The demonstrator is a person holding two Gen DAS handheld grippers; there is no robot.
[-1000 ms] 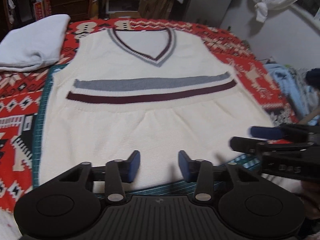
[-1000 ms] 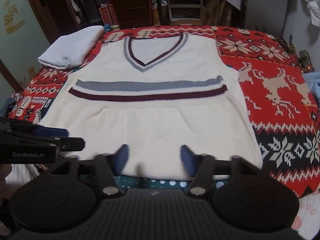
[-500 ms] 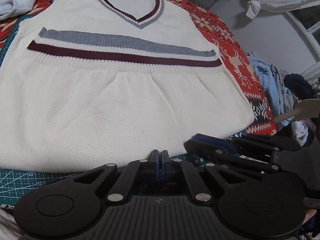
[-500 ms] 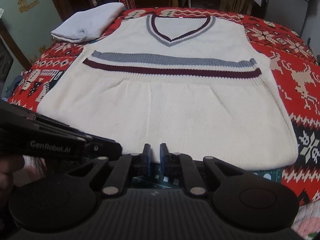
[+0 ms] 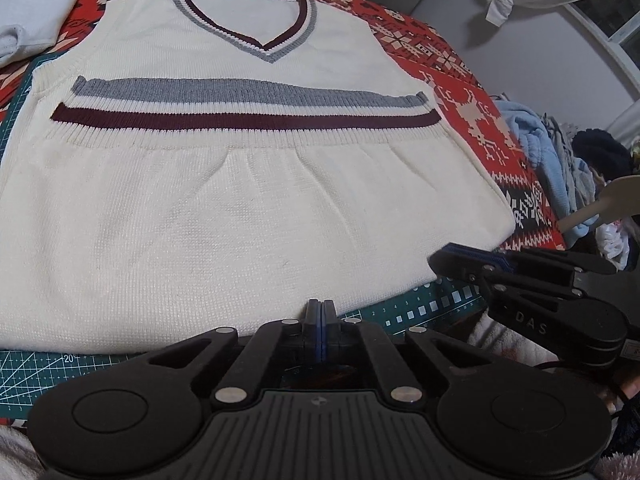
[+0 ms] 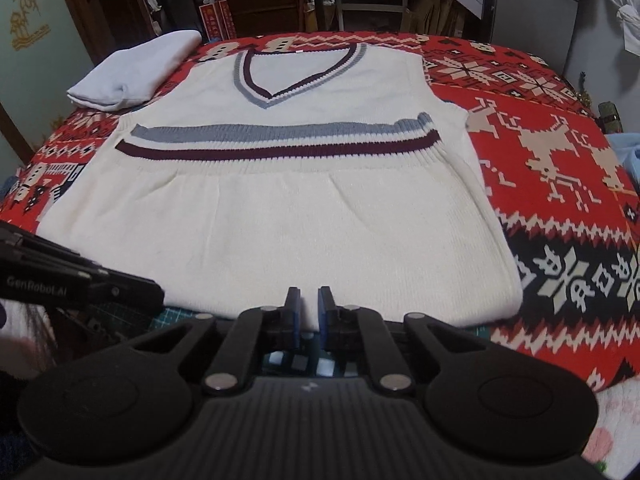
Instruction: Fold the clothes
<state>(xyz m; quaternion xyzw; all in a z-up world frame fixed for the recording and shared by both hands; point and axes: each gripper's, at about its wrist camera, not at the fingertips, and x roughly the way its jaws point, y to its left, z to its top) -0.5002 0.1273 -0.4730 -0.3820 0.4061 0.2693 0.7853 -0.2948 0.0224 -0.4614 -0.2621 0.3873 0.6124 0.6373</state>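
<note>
A cream knit vest (image 5: 256,216) with a grey and maroon V-neck lies flat on the bed, also seen in the right wrist view as the vest (image 6: 304,216). Its striped hem (image 5: 240,112) is folded up across the chest, so the near edge is a fold. My left gripper (image 5: 320,312) sits at the middle of that near edge, its pads pressed together with no cloth visible between them. My right gripper (image 6: 309,312) is at the same edge further right, its fingers nearly together with white knit showing between them. It also appears side-on as the right gripper (image 5: 452,258).
A folded white garment (image 6: 132,72) lies at the far left of the red patterned blanket (image 6: 560,168). A green cutting mat (image 5: 44,364) shows under the vest's near edge. Clothes are piled off the bed's right side (image 5: 552,168). Furniture stands behind the bed.
Both grippers were open a second ago and have closed at the vest's near edge. Both moved forward and down toward the vest; the right one keeps a small gap with cloth in it.
</note>
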